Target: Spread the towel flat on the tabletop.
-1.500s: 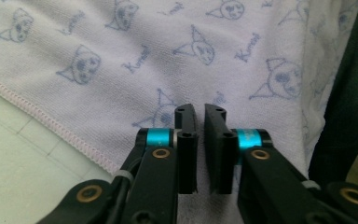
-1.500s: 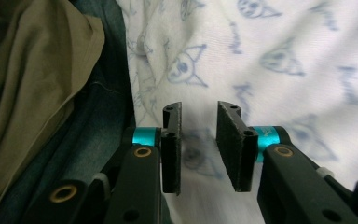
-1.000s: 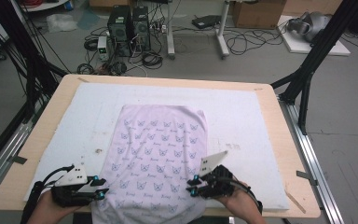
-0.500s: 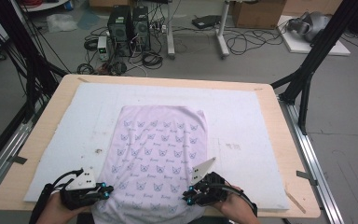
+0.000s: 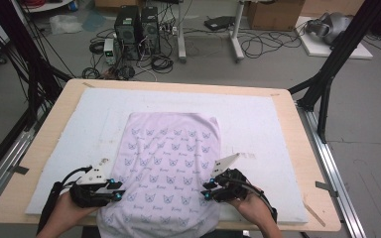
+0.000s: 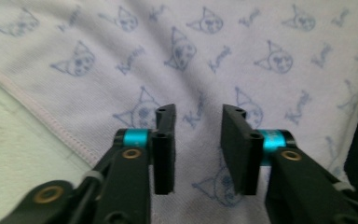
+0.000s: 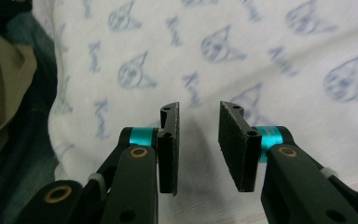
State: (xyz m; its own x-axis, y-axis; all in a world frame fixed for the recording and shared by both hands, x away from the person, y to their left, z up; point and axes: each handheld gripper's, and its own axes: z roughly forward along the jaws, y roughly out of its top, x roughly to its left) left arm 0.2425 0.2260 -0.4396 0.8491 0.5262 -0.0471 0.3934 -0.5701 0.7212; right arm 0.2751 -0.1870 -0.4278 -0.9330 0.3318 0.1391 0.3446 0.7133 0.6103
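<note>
hovering claws (image 5: 115,188) (image 5: 206,190) parted, over printed cloth (image 5: 171,148), white mat (image 5: 258,124)

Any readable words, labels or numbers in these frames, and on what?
Garment: a short script word repeats between the cat-face prints, clearest in the left gripper view; too blurred to read.
Nothing else bears readable text.

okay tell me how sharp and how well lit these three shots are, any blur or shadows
High view: evenly lit and fairly sharp, slightly soft; the garment casts no strong shadow on the white mat. Left gripper view: the left gripper is crisp, the cat print behind it slightly soft. Right gripper view: the right gripper is sharp, the print blurrier, with a faint shadow between the jaws.
</note>
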